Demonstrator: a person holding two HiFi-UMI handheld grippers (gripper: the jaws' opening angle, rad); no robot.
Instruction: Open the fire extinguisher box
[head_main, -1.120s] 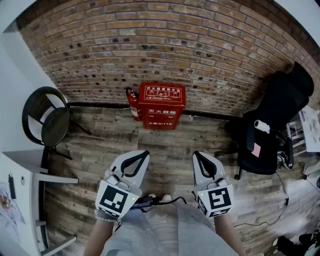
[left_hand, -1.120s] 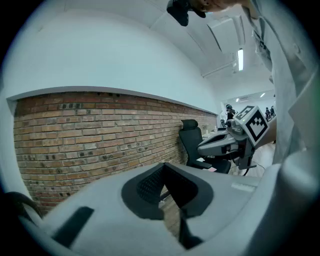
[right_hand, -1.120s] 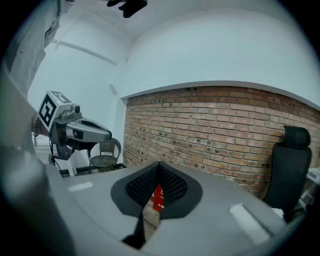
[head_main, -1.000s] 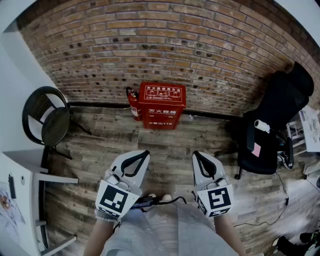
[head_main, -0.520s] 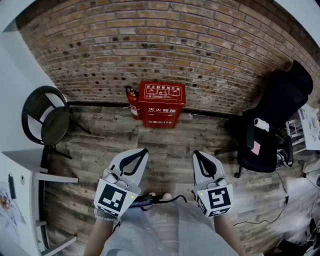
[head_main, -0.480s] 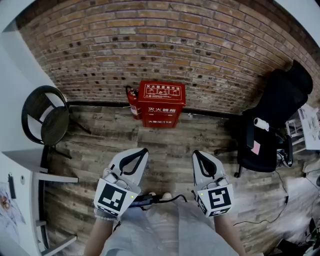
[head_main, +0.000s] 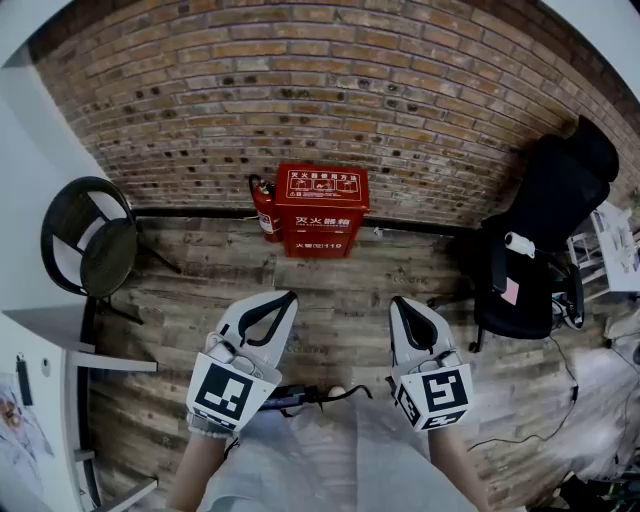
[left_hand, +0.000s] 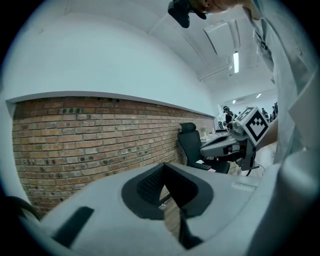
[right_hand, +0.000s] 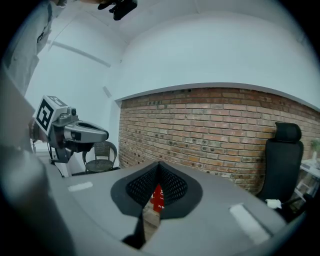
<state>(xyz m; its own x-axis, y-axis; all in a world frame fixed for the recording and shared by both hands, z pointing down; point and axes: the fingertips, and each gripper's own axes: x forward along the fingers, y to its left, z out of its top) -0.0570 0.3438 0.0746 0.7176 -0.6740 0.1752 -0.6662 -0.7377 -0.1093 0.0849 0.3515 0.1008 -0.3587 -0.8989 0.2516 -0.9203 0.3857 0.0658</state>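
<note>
The red fire extinguisher box (head_main: 321, 210) stands closed on the wooden floor against the brick wall, white print on its lid and front. A small red extinguisher (head_main: 265, 212) stands at its left side. Both grippers are held low near the person's body, well short of the box. My left gripper (head_main: 283, 297) is shut with nothing in it, tips pointing at the wall. My right gripper (head_main: 402, 301) is shut and empty too. Through the gap of the right gripper's jaws (right_hand: 159, 176) a sliver of the red box (right_hand: 157, 197) shows.
A round dark wicker chair (head_main: 88, 240) stands at the left by a white desk (head_main: 40, 350). A black office chair (head_main: 540, 240) stands at the right, a cable (head_main: 520, 425) trailing on the floor beside it. A black baseboard strip (head_main: 200, 212) runs along the wall.
The view has shifted slightly; both grippers have lifted a little forward toward the box. The box has not changed.
</note>
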